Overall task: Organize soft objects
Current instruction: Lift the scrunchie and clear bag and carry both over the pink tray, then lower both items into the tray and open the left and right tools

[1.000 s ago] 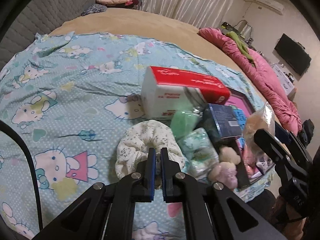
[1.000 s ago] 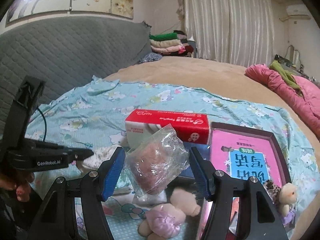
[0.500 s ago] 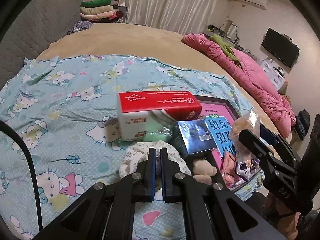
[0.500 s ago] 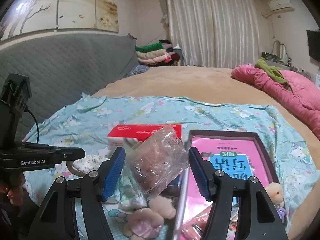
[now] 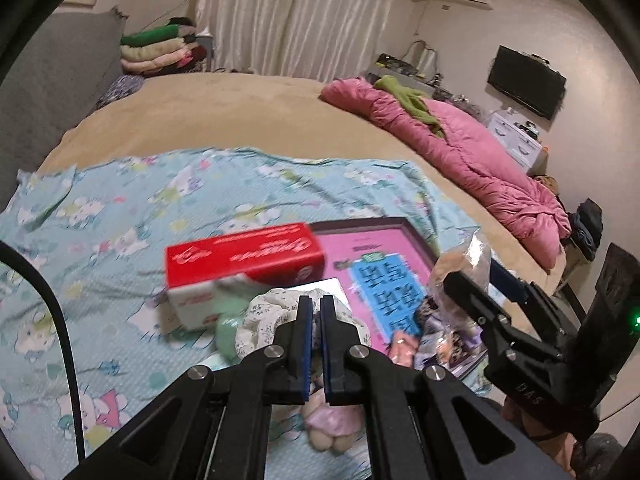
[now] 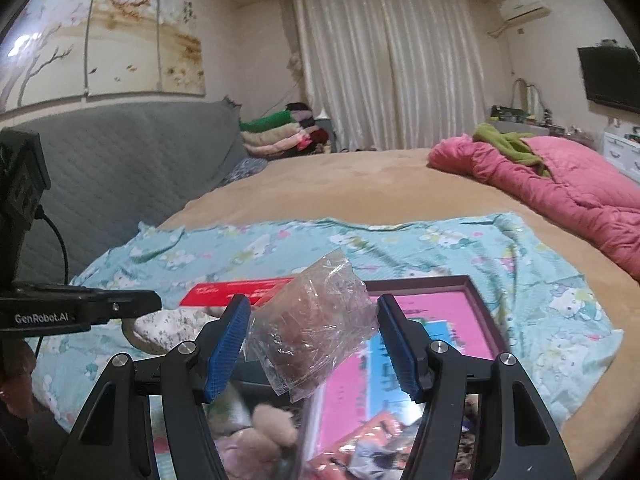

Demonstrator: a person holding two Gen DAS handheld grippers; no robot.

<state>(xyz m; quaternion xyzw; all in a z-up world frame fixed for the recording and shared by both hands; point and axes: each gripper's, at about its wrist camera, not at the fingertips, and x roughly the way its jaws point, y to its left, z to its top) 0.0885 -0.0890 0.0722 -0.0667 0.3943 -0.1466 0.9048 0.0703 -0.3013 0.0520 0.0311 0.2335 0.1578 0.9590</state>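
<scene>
My left gripper is shut on a white floral scrunchie and holds it above the blue cartoon sheet; the scrunchie also shows in the right wrist view. My right gripper is shut on a clear plastic bag with a brown soft thing inside, held above the pink box. The bag shows in the left wrist view too. Small plush toys lie below the grippers.
A red and white tissue pack lies on the sheet beside the pink box. A pink quilt lies at the right of the tan bed. Folded clothes are stacked at the back.
Both grippers have risen and tilted up with their loads. The scrunchie has lifted off the sheet, and the objects on the bed now sit lower in both views.
</scene>
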